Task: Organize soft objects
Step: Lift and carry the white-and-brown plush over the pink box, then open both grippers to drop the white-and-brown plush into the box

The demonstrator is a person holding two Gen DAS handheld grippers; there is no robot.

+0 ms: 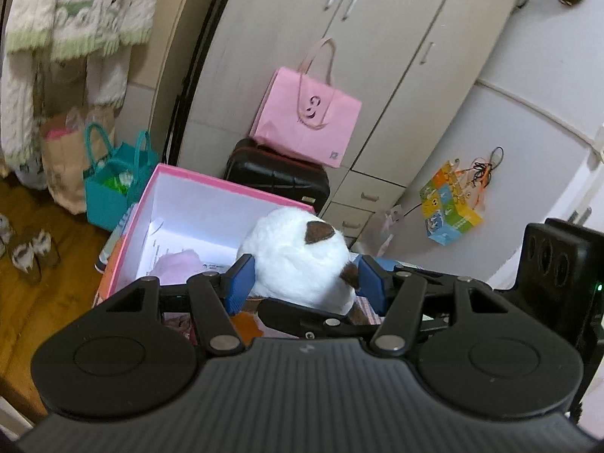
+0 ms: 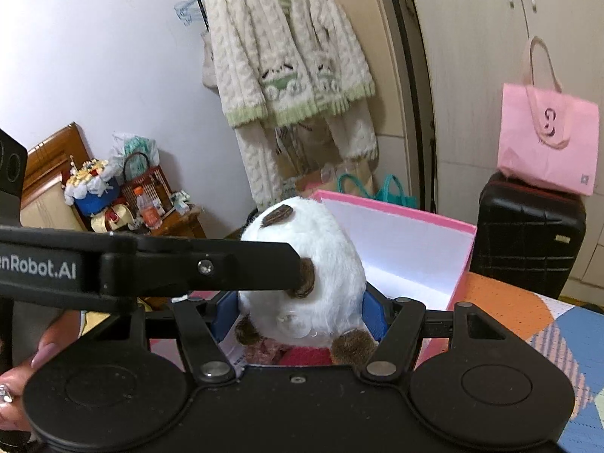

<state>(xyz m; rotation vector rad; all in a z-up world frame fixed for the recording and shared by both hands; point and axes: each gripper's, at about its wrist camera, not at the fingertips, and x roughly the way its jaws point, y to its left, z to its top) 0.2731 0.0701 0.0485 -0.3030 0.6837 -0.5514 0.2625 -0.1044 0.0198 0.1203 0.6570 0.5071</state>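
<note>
A white plush toy (image 1: 298,253) with brown ears and paws hangs over the open pink box (image 1: 226,185), which has white walls and pink soft things at its bottom. My left gripper (image 1: 305,279) is shut on it, a blue pad pressed into each side. In the right wrist view the same plush toy (image 2: 313,241) sits between the blue pads of my right gripper (image 2: 300,319), which is shut on its lower body in front of the pink box (image 2: 415,217). A black finger (image 2: 241,264) of the left gripper reaches in from the left and touches the toy.
Behind the box a black suitcase (image 1: 279,177) carries a pink tote bag (image 1: 307,120), against a wardrobe (image 1: 339,37). A teal bag (image 1: 113,185) and hanging cardigan (image 2: 287,60) are left of it. A patchwork bedspread (image 2: 547,321) lies underneath. A person's hand (image 2: 41,355) holds the left gripper.
</note>
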